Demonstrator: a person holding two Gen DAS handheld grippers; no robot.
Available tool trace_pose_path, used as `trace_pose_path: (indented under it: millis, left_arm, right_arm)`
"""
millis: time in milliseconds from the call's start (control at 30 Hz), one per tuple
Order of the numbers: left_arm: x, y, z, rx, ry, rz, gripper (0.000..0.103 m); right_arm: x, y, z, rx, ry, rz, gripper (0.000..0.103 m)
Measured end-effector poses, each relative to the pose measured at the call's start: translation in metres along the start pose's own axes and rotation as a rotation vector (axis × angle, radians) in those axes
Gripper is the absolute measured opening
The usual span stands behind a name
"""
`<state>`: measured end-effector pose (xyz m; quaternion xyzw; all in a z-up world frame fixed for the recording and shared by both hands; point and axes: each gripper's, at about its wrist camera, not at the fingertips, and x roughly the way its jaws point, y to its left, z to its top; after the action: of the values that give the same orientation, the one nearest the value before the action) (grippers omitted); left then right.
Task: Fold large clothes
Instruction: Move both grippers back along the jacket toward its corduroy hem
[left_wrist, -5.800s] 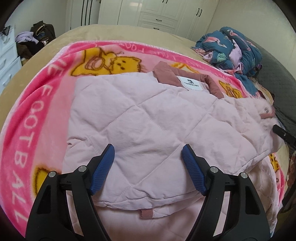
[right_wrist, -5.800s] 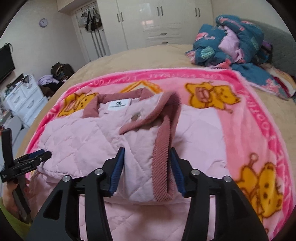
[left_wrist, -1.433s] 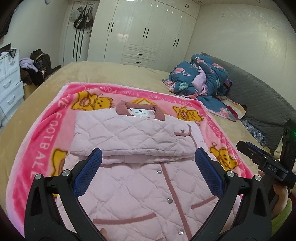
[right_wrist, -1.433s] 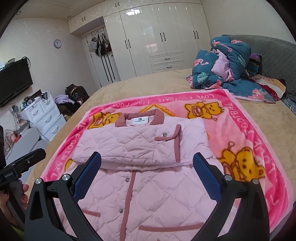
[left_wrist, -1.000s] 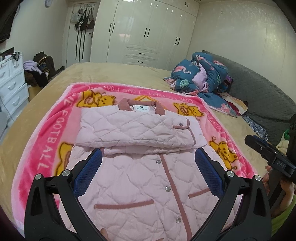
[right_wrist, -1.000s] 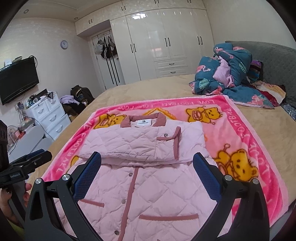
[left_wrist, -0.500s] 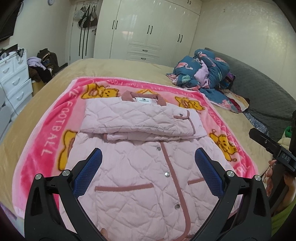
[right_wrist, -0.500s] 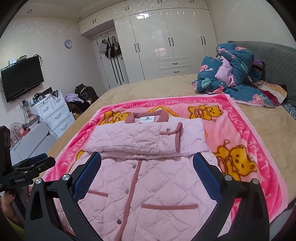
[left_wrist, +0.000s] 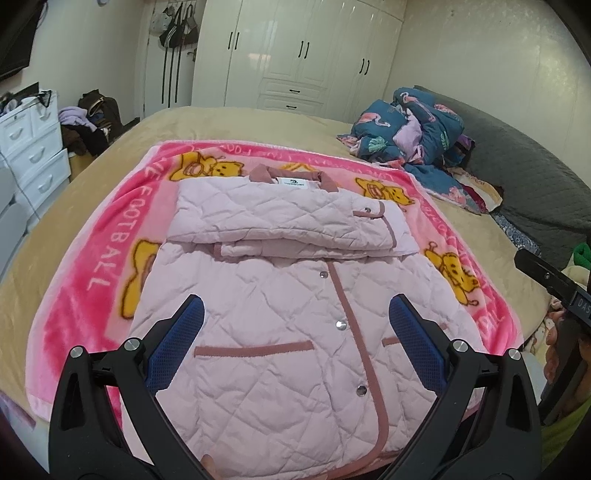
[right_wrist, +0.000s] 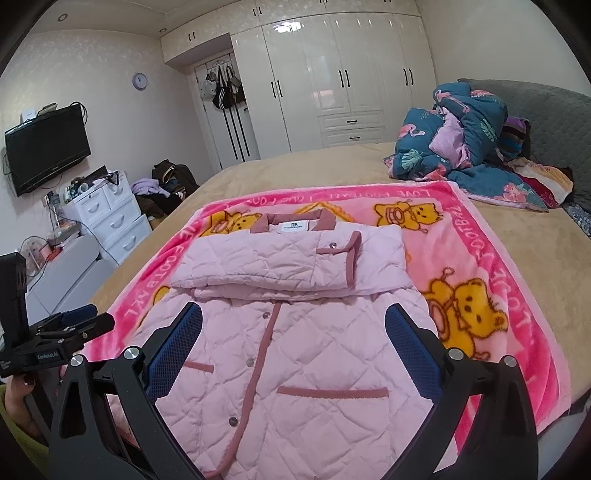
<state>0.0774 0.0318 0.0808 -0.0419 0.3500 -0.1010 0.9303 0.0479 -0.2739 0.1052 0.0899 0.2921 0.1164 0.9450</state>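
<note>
Bed (right_wrist: 303, 162) fills both views, tan cover; pink blanket (left_wrist: 110, 236) with yellow bears spread flat across it; pink quilted coat (left_wrist: 280, 332) lies front-up in the middle of the blanket, collar (right_wrist: 293, 221) toward the wardrobe (right_wrist: 332, 74), hem toward the cameras; both sleeves folded across the chest into one band just under the collar, cuff with a snap at the band's right end; placket and pocket trims on the lower half show in darker pink; blue floral quilt (left_wrist: 413, 129) bunched at the far right of the bed, well apart from the coat; white drawers (right_wrist: 107, 218) and TV (right_wrist: 46, 147) off the left side.

Left gripper (left_wrist: 295, 332) released, jaws wide, nothing between them, held over the coat's lower half; right gripper (right_wrist: 293, 338) the same, spread wide and empty, over the hem area; neither touching fabric as far as I can tell; each gripper also shows at the edge of the other's view.
</note>
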Motion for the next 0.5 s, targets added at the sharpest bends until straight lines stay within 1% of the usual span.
trace_pose_path:
  millis: [367, 500]
  left_arm:
    - [0.004, 0.012, -0.025, -0.012, 0.051, 0.035, 0.094]
    - [0.005, 0.014, -0.032, -0.014, 0.066, 0.047, 0.094]
  right_arm:
    - [0.006, -0.013, -0.032, -0.005, 0.080, -0.019, 0.099]
    - [0.007, -0.017, -0.039, 0.001, 0.092, -0.022, 0.099]
